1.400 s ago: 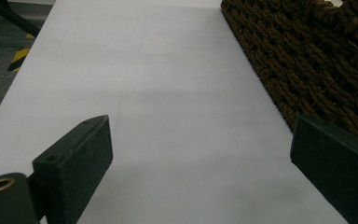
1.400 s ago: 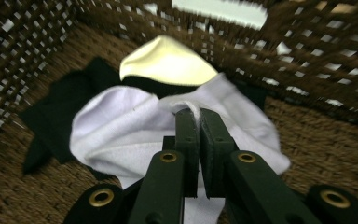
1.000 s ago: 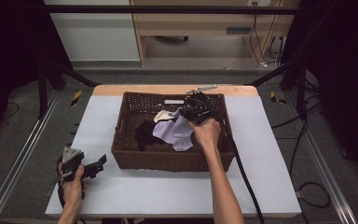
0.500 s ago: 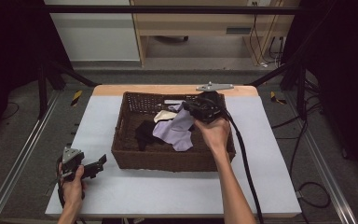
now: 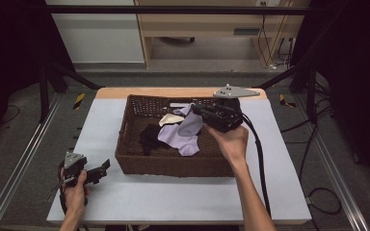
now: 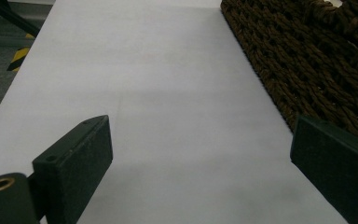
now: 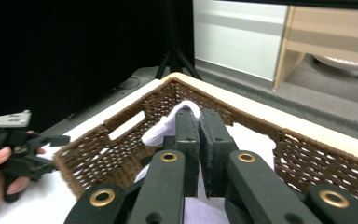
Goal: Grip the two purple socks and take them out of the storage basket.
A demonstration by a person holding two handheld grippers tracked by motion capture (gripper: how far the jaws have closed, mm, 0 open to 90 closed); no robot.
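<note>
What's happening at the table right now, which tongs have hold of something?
A person works with tongs in each hand. The right tongs are shut on the pale purple cloth, lifting one end of it above the brown wicker basket, while the rest of it drapes inside beside a black cloth and a cream one. The left tongs are open and hold nothing, low over the white table just left of the basket.

Right gripper (image 5: 198, 112) clamped (left gripper (image 5: 103, 166) agape)

Grey floor (image 5: 24, 120), wooden cabinet (image 5: 212, 24), dark curtains (image 5: 9, 57) either side.
</note>
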